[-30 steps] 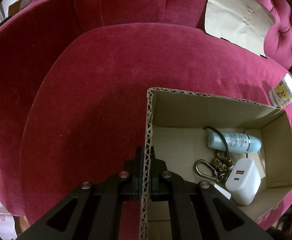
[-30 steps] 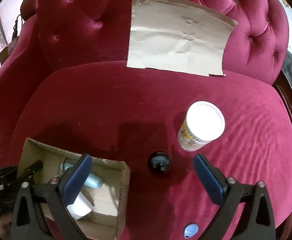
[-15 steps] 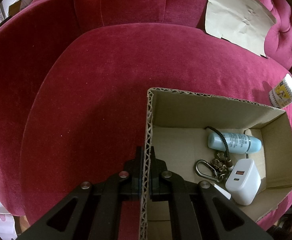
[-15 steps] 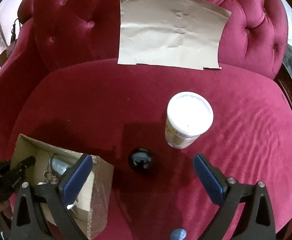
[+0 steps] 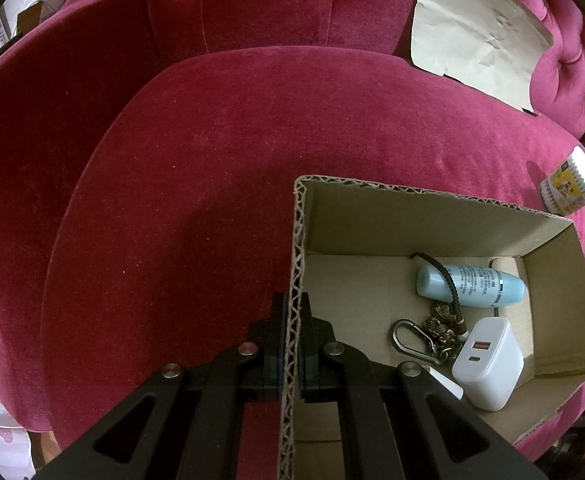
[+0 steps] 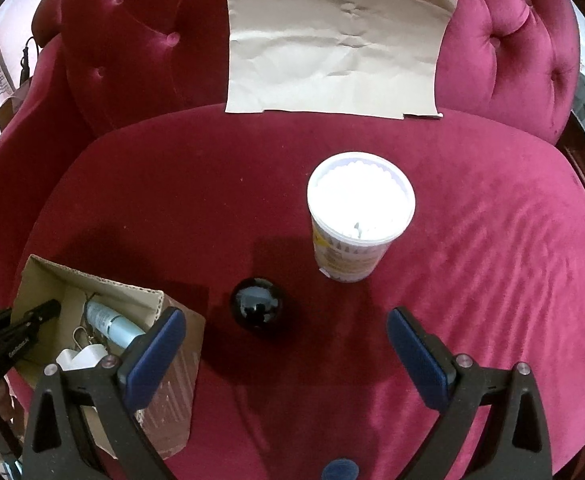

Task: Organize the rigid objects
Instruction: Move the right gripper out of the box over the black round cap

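An open cardboard box (image 5: 432,224) sits on a crimson velvet seat, and my left gripper (image 5: 291,320) is shut on its left wall. Inside lie a pale blue bottle (image 5: 472,285), a carabiner keychain (image 5: 416,338) and a white charger (image 5: 488,364). In the right wrist view the box (image 6: 176,364) is at lower left with the left gripper (image 6: 46,307) on its far wall. My right gripper (image 6: 286,338) is open above the seat. A black ball (image 6: 257,308) lies just ahead of its fingers. A clear tub of cotton swabs (image 6: 358,216) stands upright beyond, to the right.
A creased brown paper sheet (image 6: 332,40) leans on the tufted backrest (image 6: 512,48). A small blue round thing (image 6: 340,470) lies on the seat at the bottom edge, between the right gripper's arms. The tub (image 5: 572,184) shows at the left wrist view's right edge.
The right gripper has moved right and closer to the seat, so the ball and tub now sit nearer its fingers and the box has slid left. The left gripper keeps its grip, unmoved.
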`<state>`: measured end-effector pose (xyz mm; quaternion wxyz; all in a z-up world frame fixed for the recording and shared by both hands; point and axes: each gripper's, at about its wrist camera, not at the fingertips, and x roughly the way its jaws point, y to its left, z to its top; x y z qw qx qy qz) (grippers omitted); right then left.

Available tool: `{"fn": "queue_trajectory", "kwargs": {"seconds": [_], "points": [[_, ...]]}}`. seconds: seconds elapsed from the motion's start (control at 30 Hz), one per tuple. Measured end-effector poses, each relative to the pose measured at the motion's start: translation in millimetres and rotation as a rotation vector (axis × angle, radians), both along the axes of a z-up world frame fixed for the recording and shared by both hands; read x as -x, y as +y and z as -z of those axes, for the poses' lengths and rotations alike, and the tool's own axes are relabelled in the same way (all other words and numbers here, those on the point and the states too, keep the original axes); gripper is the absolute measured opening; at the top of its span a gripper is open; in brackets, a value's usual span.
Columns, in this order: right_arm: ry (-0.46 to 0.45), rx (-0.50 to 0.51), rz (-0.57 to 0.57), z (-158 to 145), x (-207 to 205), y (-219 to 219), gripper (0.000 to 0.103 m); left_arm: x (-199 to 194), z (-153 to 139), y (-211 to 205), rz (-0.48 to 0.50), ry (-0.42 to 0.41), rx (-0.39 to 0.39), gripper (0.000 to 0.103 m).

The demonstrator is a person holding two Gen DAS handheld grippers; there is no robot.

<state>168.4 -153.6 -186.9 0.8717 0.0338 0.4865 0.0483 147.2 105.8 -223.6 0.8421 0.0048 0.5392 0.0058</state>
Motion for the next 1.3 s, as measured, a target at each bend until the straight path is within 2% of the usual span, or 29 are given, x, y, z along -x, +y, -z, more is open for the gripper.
{"fn": "queue_trajectory", "kwargs": {"seconds": [0.27,0.33,0.57,0.77,1.3], "points": [[0.036,-0.005,-0.025,13.2,-6.7,8.3,0.082,0.2,-0.1,-0.4,0.0,0.001,0.002,0.004],[0.039,-0.003,-0.03,15.1,-8.7,11.1,0.073,0.3,0.0,-0.4,0.0,0.001,0.003,0.004],[0.055,-0.006,-0.041,24.5,-16.9,16.5,0.063,0.6,-0.3,-1.7,-0.001,0.0,-0.002,0.004],[0.063,-0.017,-0.051,30.4,-23.0,21.5,0.041,-1.4,-1.1,-3.1,0.002,0.005,-0.005,0.004],[0.065,0.003,-0.041,27.7,-17.6,19.3,0.041,-0.3,-0.9,-1.8,-0.001,0.002,-0.002,0.004]]}}
